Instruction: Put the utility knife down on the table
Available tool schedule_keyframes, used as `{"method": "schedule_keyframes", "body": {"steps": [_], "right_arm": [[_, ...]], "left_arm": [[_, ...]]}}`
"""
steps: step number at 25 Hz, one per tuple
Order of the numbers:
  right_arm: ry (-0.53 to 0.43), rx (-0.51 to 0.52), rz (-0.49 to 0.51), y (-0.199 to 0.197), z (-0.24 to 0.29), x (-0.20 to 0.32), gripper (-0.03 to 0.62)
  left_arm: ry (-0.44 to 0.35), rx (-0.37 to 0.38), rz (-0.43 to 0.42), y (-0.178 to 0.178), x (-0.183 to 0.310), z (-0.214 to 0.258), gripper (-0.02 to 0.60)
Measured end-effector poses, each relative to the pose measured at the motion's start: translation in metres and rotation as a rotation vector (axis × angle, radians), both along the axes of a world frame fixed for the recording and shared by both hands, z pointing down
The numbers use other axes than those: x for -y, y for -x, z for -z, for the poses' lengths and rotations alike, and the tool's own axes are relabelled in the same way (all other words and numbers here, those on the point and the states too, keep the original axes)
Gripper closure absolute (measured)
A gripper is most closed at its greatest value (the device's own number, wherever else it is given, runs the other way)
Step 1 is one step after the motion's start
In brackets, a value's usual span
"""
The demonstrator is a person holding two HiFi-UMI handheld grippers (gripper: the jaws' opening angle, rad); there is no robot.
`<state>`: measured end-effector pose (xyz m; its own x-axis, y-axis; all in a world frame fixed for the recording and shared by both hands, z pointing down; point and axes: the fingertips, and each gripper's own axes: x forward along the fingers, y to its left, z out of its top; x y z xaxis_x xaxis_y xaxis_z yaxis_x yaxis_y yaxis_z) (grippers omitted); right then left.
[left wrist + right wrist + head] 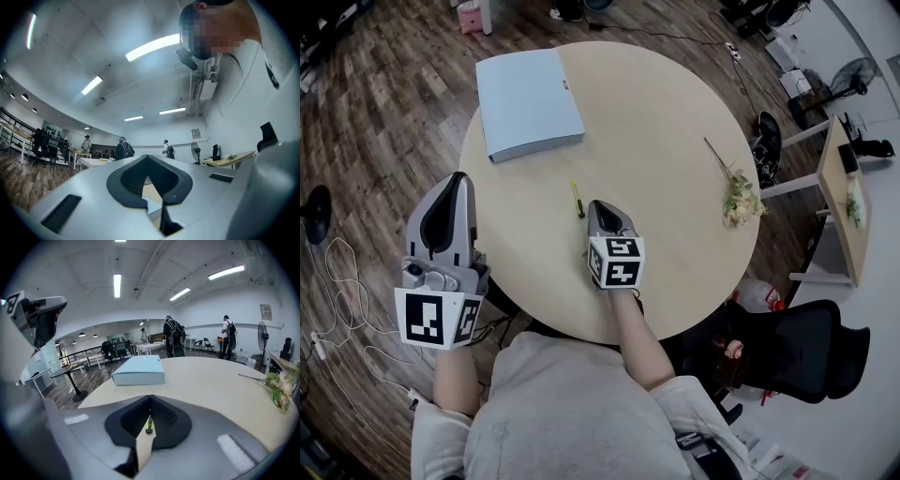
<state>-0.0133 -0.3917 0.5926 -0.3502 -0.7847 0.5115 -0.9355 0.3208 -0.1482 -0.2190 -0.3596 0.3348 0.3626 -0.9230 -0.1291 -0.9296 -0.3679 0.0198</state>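
- Head view: the utility knife [577, 199] lay flat on the round table [675, 122], just ahead of the right gripper [596, 206]. The left gripper [457, 178] hung beyond the table's edge.
- Left gripper view: the left gripper [147, 157] had its jaw tips together, holding nothing.
- Right gripper view: the right gripper [150, 398] also had its tips together and was empty. Only here did the knife [149, 425] show through the slit below them.

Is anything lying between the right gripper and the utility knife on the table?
Nothing visible. The utility knife lies on bare table right beside the right gripper; the blue box and flower sprig sit well away.
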Motion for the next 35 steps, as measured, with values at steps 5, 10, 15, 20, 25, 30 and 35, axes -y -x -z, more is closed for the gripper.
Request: {"method": "schedule_keyframes", "body": {"steps": [5,10,15,20,25,30,35], "right_arm": [[-0.123,0.013,0.025,-0.013,0.047,-0.013,0.583],[-0.190,0.038,0.026,-0.030,0.083,-0.032,0.583],[-0.257,0.081,0.014,-0.051,0.119,-0.049,0.583],[-0.329,0.117,0.003,-0.071,0.154,-0.068,0.583],[-0.402,0.122,0.011,-0.086,0.187,-0.088,0.583],[-0.475,0.131,0.012,-0.103,0.219,-0.108,0.583],[-0.538,0.128,0.016,-0.117,0.248,-0.127,0.583]], "left_arm": [[-0.022,-0.002,-0.003,-0.019,-0.015,0.012,0.574],[-0.046,-0.006,-0.008,-0.038,-0.035,0.024,0.574],[-0.071,-0.011,-0.015,-0.058,-0.053,0.036,0.574],[-0.099,-0.011,-0.023,-0.077,-0.073,0.047,0.574],[-0.127,-0.009,-0.028,-0.093,-0.092,0.059,0.574],[-0.150,-0.004,-0.034,-0.110,-0.109,0.070,0.574],[-0.172,-0.001,-0.031,-0.121,-0.124,0.080,0.574]]}}
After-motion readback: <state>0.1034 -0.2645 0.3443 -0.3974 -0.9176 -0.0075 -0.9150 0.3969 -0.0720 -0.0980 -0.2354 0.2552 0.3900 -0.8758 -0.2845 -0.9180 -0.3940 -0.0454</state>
